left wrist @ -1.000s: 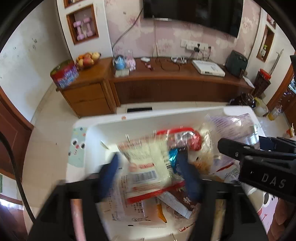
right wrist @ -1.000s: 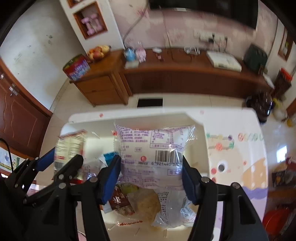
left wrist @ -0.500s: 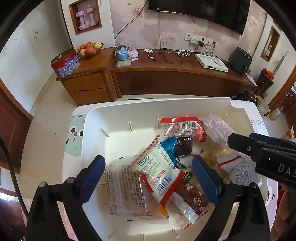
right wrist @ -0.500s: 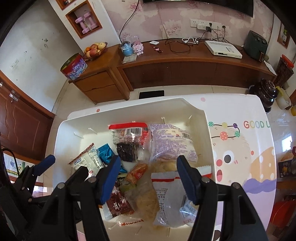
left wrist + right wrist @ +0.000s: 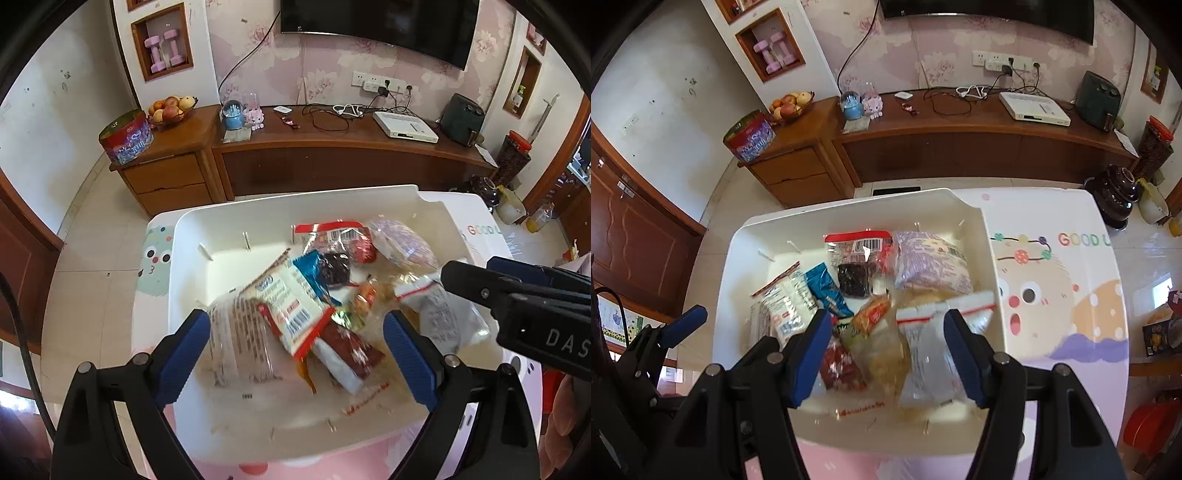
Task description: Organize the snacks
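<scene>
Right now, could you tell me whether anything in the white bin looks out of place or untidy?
Yes: the snack packets lie jumbled and overlapping toward the right side of the white bin, at mixed angles, with its left part bare. Nothing looks spilled or torn.

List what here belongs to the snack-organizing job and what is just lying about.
Job: white bin; snack packets in it, including the red-edged white packet, blue packet, purple-printed bag; left gripper; right gripper, both open.

Lying about: fruit bowl, round tin, snow globe, pink dumbbells.
</scene>
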A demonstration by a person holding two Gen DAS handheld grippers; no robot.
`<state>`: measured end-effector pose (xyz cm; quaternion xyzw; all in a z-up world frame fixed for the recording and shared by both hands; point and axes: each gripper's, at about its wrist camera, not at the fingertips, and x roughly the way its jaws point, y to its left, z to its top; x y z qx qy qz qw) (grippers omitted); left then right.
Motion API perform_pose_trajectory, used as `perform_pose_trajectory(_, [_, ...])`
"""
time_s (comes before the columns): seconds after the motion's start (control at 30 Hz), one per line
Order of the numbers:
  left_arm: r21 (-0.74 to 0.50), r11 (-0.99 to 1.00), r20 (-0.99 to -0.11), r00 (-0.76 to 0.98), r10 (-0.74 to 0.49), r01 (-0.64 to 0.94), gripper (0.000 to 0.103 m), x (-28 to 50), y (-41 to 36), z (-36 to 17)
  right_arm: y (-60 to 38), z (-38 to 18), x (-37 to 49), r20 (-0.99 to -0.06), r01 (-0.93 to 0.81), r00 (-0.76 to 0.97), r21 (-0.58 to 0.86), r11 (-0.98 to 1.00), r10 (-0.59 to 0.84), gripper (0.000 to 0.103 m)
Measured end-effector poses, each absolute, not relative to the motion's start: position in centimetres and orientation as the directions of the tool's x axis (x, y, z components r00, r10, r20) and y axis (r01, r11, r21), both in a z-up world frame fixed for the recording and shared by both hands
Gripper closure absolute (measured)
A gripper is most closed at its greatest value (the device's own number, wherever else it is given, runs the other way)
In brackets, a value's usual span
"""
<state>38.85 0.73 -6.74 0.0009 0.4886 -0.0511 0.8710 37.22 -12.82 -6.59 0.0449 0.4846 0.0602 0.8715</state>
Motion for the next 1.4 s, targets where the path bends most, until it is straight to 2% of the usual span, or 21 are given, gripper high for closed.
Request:
perform_pose_trajectory(0.23, [-0.07, 0.993, -0.832, 0.544, -0.11, 0.094, 0.009, 32.9, 0.7, -4.4, -13.8, -4.7, 30.7, -0.801, -0.072, 0.583, 0.121, 0.99, 0.14, 0.039])
perform_pose_trajectory(0.57, [-0.098, 0.992, -0.8, 0.586, -0.126, 0.079, 0.009, 19.0, 0.1, -3.0, -16.3, -5.6, 17.8, -0.75, -0.079, 0.64, 0.152, 0.985, 0.167, 0.04])
perform_pose_trajectory(0.83, [-0.075, 0.997, -0.758, 0.648, -0.078, 0.032, 0.009, 10.2, -0.7, -1.6, -16.0, -5.5, 8.0, -0.707, -0.124, 0.685, 0.123, 0.985, 0.174, 0.04])
perform_pose_trajectory(1.17, [-0.051, 0.998, -0.731, 0.68, -0.056, 0.028, 0.008, 4.1, -1.9, -0.6, -16.4, -5.6, 1.0, -0.663, -0.133, 0.729, 0.105, 0.986, 0.169, 0.039])
perform_pose_trajectory(1.4, [-0.076, 0.996, -0.743, 0.665, -0.081, 0.037, 0.008, 2.7, -2.1, -0.9, -16.8, -5.4, -1.4, -0.633, -0.123, 0.758, 0.092, 0.988, 0.153, 0.039])
